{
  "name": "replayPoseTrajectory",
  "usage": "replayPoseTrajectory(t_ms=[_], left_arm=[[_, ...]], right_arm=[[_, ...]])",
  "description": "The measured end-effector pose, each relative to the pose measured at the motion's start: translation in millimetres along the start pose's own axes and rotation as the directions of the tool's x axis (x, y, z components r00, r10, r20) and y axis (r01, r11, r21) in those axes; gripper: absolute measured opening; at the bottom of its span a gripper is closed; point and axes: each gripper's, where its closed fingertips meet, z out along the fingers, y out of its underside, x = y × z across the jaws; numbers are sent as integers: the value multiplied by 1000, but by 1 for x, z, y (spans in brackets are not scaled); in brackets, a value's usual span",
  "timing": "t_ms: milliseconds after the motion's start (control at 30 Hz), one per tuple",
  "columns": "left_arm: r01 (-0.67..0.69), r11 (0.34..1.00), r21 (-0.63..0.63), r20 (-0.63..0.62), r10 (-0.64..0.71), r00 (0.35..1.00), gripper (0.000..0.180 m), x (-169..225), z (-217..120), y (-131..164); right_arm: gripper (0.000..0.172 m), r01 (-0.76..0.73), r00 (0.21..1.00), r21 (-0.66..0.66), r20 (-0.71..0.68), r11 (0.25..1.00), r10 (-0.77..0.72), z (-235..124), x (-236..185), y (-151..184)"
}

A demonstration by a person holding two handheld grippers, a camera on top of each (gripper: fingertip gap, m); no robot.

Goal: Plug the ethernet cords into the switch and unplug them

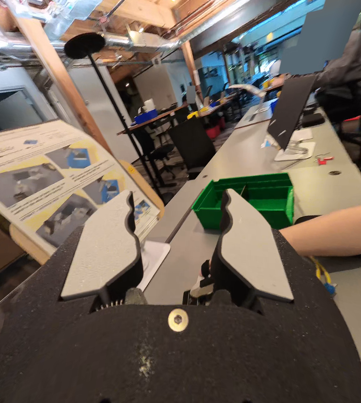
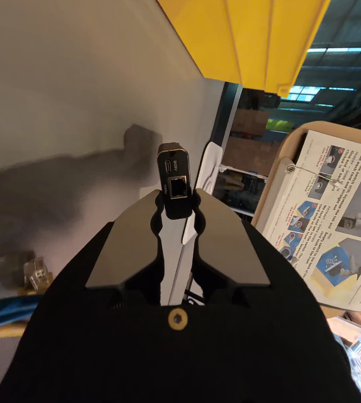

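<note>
I see a bright green bin [image 1: 262, 196] on a pale grey table [image 1: 251, 152], and yellow cords [image 1: 322, 272] with a blue end by my bare forearm [image 1: 332, 231]. My right gripper [image 2: 177, 204] has grey fingers [image 2: 131, 239] with black pads, clamped on a black switch [image 2: 176, 181] edged in thin gold. Above it sits a plain yellow bin [image 2: 251, 39]; the instruction sheet [image 2: 338, 218] is white with yellow and blue pictures.

a long grey table [image 1: 251, 152] runs from lower centre to upper right of the left wrist view, bearing a green bin [image 1: 269, 202] mid-frame and yellow cords [image 1: 322, 272] at right.
</note>
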Motion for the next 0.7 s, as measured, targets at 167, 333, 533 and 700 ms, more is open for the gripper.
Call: replayPoseTrajectory(t_ms=[167,333,533,700], left_arm=[[-6,998,-59,43,9,999,69,-6,-13,23],[6,998,-61,14,-5,1000,70,-6,-19,28],[10,995,-103,-16,-11,1000,69,-5,-11,44],[6,985,-172,-19,-10,1000,68,-7,-1,63]], right_arm=[[26,-25,1000,1,8,1000,25,7,-5,-8],[26,-45,999,21,25,999,44,6,-6,-12],[25,-131,989,60,70,990,126,5,-9,-6],[25,-114,992,48,62,992,111,6,-12,3]])
